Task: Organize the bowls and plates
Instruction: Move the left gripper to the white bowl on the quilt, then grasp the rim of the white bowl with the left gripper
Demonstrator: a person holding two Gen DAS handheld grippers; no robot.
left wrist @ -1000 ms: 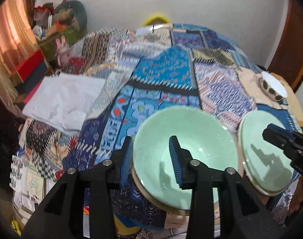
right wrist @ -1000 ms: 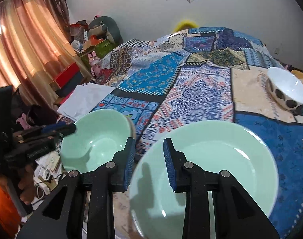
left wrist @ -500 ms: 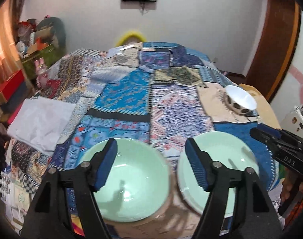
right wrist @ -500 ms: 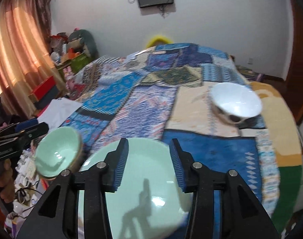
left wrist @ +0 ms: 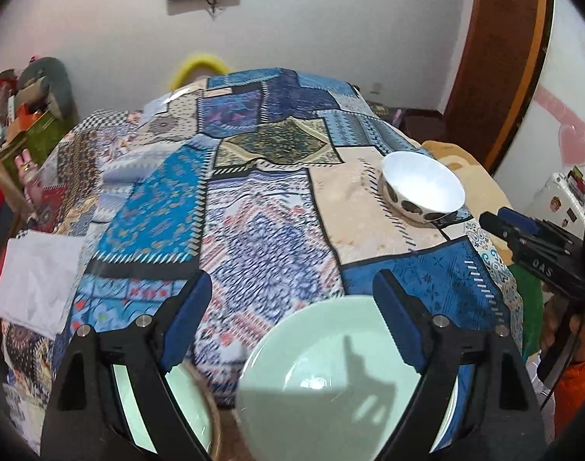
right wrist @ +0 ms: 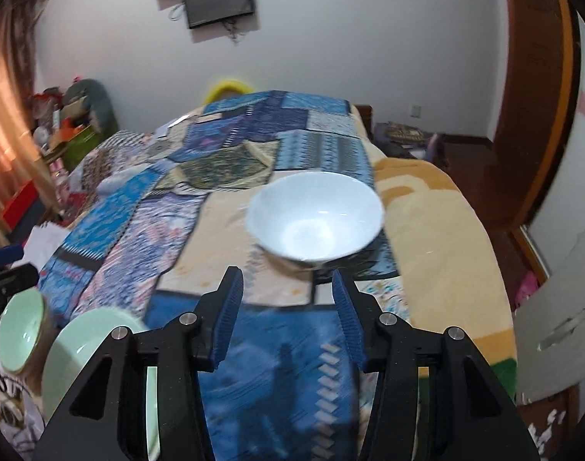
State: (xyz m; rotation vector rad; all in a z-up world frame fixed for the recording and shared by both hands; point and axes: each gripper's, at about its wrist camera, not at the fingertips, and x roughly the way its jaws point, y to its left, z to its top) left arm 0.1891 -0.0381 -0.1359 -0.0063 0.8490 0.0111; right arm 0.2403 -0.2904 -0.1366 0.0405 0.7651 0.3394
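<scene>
white bowl (right wrist: 317, 217) at twelve o'clock of the right gripper (right wrist: 288, 317), jaws wide and empty; left gripper (left wrist: 292, 320) likewise; next, reach and close on its rim.

Bed with patchwork cover (left wrist: 254, 230): white bowl (left wrist: 423, 188), green plate (left wrist: 331, 376), green bowl (right wrist: 19, 334), white cloth (left wrist: 35, 280).

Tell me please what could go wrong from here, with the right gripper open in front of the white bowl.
1. The white bowl sits on soft patchwork bedding close to a fabric edge; a push from the open right gripper could tip or slide it.
2. The green plate and green bowl lie at the near edge, right under the open left gripper; a careless sweep might knock them off.
</scene>
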